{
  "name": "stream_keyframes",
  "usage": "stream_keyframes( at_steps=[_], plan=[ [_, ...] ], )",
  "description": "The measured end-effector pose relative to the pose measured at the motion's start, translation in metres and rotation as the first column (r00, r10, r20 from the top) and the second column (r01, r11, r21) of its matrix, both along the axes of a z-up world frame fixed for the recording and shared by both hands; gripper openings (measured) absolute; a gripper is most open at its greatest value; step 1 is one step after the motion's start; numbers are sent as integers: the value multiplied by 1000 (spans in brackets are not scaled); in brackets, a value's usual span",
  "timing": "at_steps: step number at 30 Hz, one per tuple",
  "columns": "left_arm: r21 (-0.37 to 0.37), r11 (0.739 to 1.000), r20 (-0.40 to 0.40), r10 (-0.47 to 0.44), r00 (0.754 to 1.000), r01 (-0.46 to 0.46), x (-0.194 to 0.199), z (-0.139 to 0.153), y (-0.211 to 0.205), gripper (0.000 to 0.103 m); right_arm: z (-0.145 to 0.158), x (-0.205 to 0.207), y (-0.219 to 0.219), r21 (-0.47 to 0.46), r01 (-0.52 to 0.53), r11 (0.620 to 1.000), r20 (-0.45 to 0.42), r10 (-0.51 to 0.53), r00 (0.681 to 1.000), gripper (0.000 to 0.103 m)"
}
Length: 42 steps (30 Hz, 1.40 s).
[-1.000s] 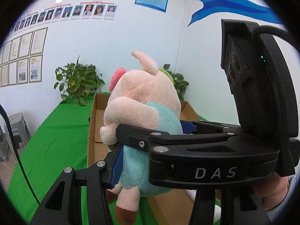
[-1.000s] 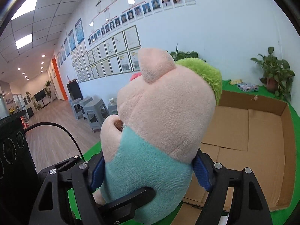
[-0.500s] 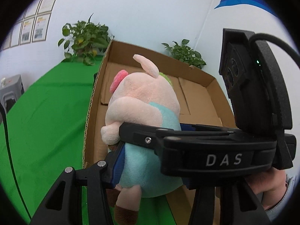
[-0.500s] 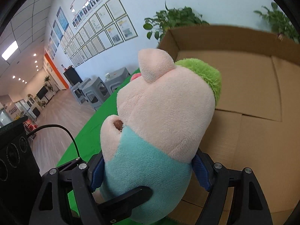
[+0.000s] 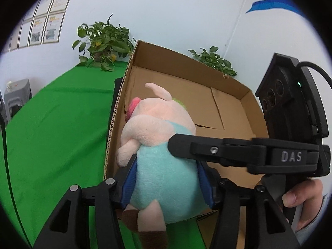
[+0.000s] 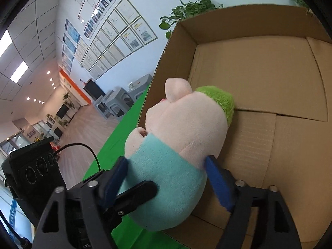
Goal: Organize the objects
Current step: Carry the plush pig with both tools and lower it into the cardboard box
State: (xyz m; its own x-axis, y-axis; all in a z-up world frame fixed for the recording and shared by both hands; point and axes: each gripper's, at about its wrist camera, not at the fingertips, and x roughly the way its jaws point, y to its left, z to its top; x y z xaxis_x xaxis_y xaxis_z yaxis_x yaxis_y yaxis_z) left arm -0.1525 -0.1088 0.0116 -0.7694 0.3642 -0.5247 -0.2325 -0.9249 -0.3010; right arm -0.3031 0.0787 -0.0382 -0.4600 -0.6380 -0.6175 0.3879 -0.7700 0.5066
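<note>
A plush pig [image 5: 164,166] with a pink head, teal body and green tuft is held over the near edge of an open cardboard box [image 5: 226,105]. My left gripper [image 5: 166,184] is shut on the pig's teal body. My right gripper [image 6: 166,178] has its blue pads against the same body from the other side, so it is shut on the pig too [image 6: 182,137]. The right gripper's arm crosses the left wrist view [image 5: 238,151]. The box [image 6: 259,72] holds nothing that I can see.
The box stands on a green-covered table [image 5: 51,124]. Potted plants [image 5: 103,41] stand behind the box by the white wall. Grey stools [image 6: 122,101] and open floor lie to the left of the table.
Both grippers have tilted down and moved forward with the pig. The pig has gone from in front of the box to over its near edge, and the box floor now fills the views.
</note>
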Motion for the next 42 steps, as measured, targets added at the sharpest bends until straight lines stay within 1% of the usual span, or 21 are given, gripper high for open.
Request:
stream_keyframes(
  at_steps=[4,6,8,10,11,13,15,17,18,20,23,25,27,30,32,34,35,38,39,41,42],
  plan=[
    [-76,997,-21,11,1000,-13,14,11,-1,56,5,9,-13,34,3,999,-27,-2,1000,68],
    [-81,997,-26,16,1000,-18,19,14,-6,58,9,11,-14,34,9,999,-31,-8,1000,67],
    [-95,995,-39,38,999,-42,23,15,-15,70,6,14,-13,33,16,999,-33,-14,999,67],
    [-100,992,-20,69,997,-71,17,10,-22,72,5,16,-12,26,25,999,-37,-24,999,67],
    [-84,994,10,65,998,-64,13,6,-25,72,5,17,-14,29,29,999,-39,-28,999,67],
    [-22,999,41,39,998,-38,10,1,-31,73,8,20,-15,34,35,999,-32,-34,999,68],
    [18,1000,58,15,998,-16,9,-1,-35,74,14,25,-10,9,39,999,-3,-39,999,75],
    [65,998,79,-6,997,1,7,-4,-39,69,12,24,-3,-16,50,999,37,-50,998,79],
    [75,997,80,-7,997,1,5,-5,-40,69,9,26,0,-21,55,998,45,-54,998,82],
    [60,998,74,-7,997,3,8,-5,-37,65,7,29,0,-10,52,999,52,-51,997,87],
    [33,999,74,-13,997,11,7,-6,-32,60,-6,32,-5,-18,7,1000,100,-5,995,88],
    [39,999,79,-17,997,14,5,-7,-32,55,-6,38,-10,14,9,1000,82,-10,997,84],
    [69,997,87,-21,996,15,8,-8,-36,54,2,44,-20,72,8,997,39,-10,999,78],
    [74,997,91,-12,996,6,16,-9,-36,51,9,52,-27,130,11,991,6,-12,1000,75],
    [37,999,89,-3,996,-1,17,-9,-32,46,5,50,-28,133,11,991,3,-12,1000,75],
    [-26,1000,75,9,997,-7,18,-7,-26,46,-2,49,-26,126,13,992,-3,-13,1000,75],
    [-41,999,69,10,998,-7,19,-7,-24,46,-5,49,-25,113,15,993,-4,-15,1000,75],
    [-41,999,59,13,998,-10,23,-7,-26,45,-5,51,-22,93,18,995,0,-19,1000,80],
    [-45,999,55,18,998,-16,23,-7,-27,44,-3,54,-19,93,23,995,0,-23,1000,80],
    [-47,999,50,21,999,-19,24,-7,-28,43,10,64,-8,99,51,994,-14,-50,999,81],
    [-48,999,47,23,999,-20,24,-7,-28,43,17,71,0,111,76,991,-37,-73,997,84]
  ],
)
